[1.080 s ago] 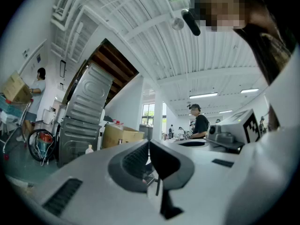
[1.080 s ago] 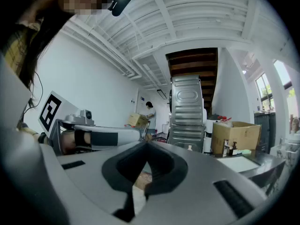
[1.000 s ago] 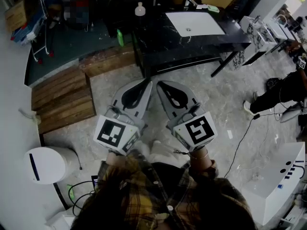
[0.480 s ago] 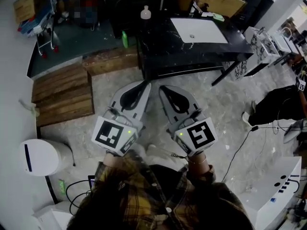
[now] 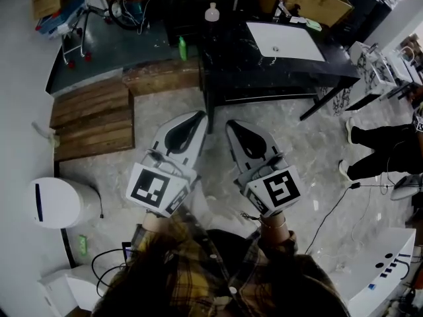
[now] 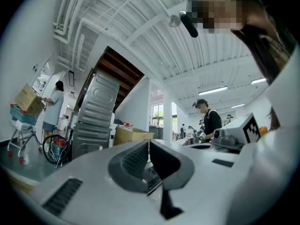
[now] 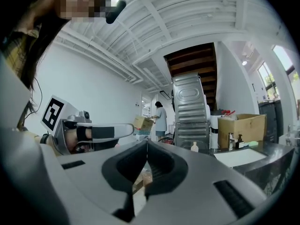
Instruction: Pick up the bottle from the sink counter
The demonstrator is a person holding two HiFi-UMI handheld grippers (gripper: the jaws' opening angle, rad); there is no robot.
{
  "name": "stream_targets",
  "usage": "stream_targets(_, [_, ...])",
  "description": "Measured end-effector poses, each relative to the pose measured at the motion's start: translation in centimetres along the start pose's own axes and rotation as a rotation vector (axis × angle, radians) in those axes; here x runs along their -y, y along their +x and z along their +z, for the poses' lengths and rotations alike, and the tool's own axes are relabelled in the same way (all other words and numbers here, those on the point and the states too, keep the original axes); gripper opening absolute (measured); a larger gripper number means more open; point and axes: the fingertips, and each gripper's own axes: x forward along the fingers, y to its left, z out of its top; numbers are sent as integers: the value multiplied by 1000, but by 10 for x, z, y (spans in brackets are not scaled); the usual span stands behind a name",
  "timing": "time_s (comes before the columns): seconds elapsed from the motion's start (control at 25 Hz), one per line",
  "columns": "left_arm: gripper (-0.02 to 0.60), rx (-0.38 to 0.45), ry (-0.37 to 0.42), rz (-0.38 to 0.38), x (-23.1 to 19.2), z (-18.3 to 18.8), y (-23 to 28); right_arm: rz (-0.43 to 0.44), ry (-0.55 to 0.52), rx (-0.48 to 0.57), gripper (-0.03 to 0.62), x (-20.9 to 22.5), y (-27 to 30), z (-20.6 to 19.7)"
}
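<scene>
Head view. Left gripper and right gripper are held side by side over the stone floor, both pointing to 12 o'clock. Each gripper's own view shows its jaws together with nothing between them. Beyond stands the black marble sink counter, well apart from both, with the white basin at its right. The white bottle stands upright on the counter's far left corner, at 12 o'clock from the grippers. In the right gripper view the bottle sits at 3 o'clock of the jaw tips, far off.
</scene>
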Motion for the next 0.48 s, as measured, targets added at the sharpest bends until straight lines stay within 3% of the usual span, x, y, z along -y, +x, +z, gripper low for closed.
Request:
stream_targets(0.24, [23, -11, 0, -19, -29, -8, 22, -18, -20, -29, 17, 17, 33, -13])
stream_targets(0.48, [23, -2, -3, -57, -91, -4, 68, -44, -22, -49, 17, 47, 100, -15])
